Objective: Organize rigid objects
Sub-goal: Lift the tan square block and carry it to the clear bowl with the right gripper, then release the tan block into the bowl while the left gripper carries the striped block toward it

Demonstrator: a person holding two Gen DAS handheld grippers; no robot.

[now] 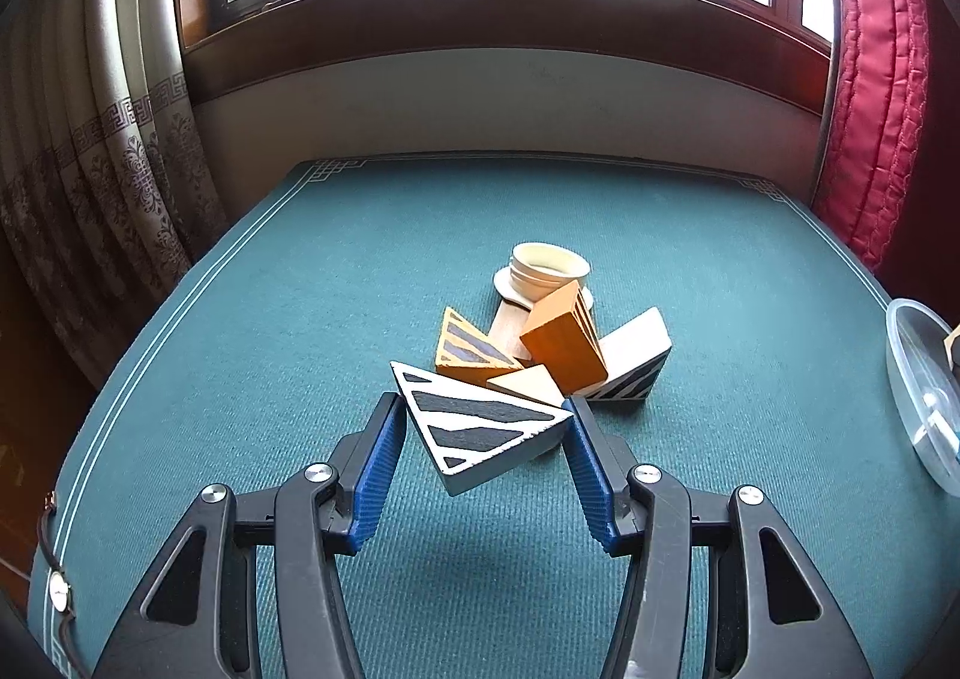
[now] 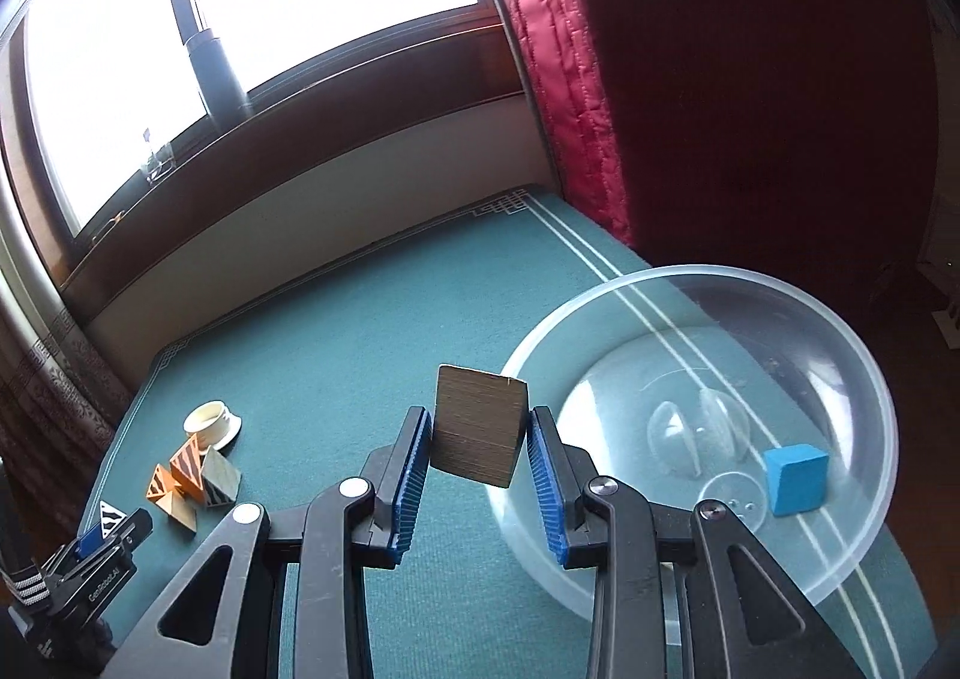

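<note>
My left gripper (image 1: 483, 407) is shut on a white wedge with black zebra stripes (image 1: 480, 433), held just above the green tablecloth (image 1: 300, 319). Behind it lies a pile: an orange striped wedge (image 1: 471, 349), an orange block (image 1: 564, 343), a white zebra block (image 1: 636, 361), a small plain wooden wedge (image 1: 528, 383) and a cream cup on a saucer (image 1: 549, 268). My right gripper (image 2: 480, 419) is shut on a dark wooden block (image 2: 477, 433), held in the air just left of a clear plastic bowl (image 2: 840, 547). A blue cube (image 2: 797, 478) lies in that bowl.
The bowl (image 1: 924, 397) sits at the table's right edge, half over it. A red quilted curtain (image 1: 870, 108) hangs at the right, a patterned curtain (image 1: 90, 168) at the left, and a wall with a window sill behind. A wristwatch (image 1: 60, 589) lies on the near left edge.
</note>
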